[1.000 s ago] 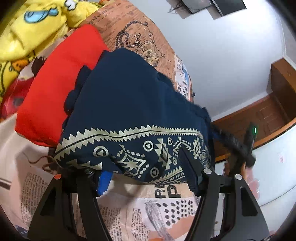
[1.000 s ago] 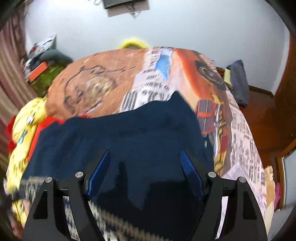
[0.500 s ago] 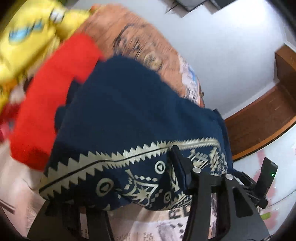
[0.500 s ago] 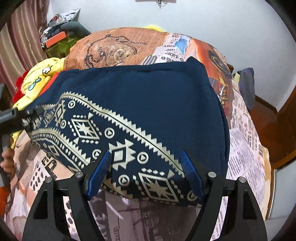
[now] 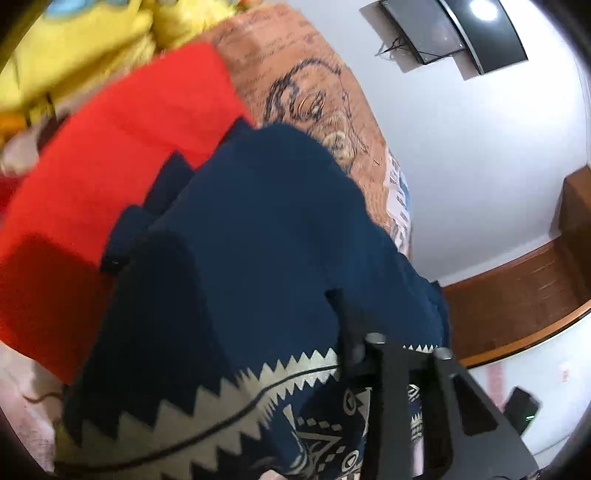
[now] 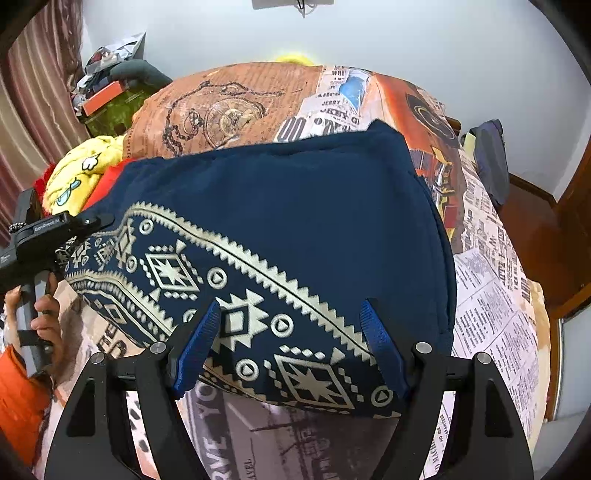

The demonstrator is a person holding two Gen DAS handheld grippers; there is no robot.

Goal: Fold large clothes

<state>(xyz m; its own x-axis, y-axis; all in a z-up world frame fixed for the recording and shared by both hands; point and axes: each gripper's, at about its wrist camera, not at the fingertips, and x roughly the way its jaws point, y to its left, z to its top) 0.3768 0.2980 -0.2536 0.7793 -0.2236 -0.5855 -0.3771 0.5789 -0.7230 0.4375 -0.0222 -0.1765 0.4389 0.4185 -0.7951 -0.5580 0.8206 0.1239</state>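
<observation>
I count one navy garment [image 6: 295, 206] on the bed [image 6: 491, 295], folded into a thick block with a cream geometric band running across its near edge. It lies on the printed bedspread, the only piece in front of both my tools.

Two grippers are in play. My right gripper [image 6: 291, 347] hovers at the near edge of the navy piece with its two blue-padded fingers [image 6: 195, 347] spread wide, one to each side of the patterned band, pressing nothing that I can make out; it is released. My left gripper [image 6: 88, 221] sits at the left corner of the same garment. From its own camera I see just one of its two fingers [image 5: 343, 325], dark against the cloth, the other buried under the fold. Its jaws are closing with the garment's edge between them, but I cannot tell whether the pads have bitten down.

Beside the navy block I count one red folded garment [image 5: 110, 155], touching its left side, and one yellow cartoon-print cloth [image 5: 74, 48] past that. One hand [image 6: 44, 314] with an orange sleeve [image 6: 18, 398] holds the left tool's handle. One dark screen [image 5: 454, 29] hangs on the white wall.
</observation>
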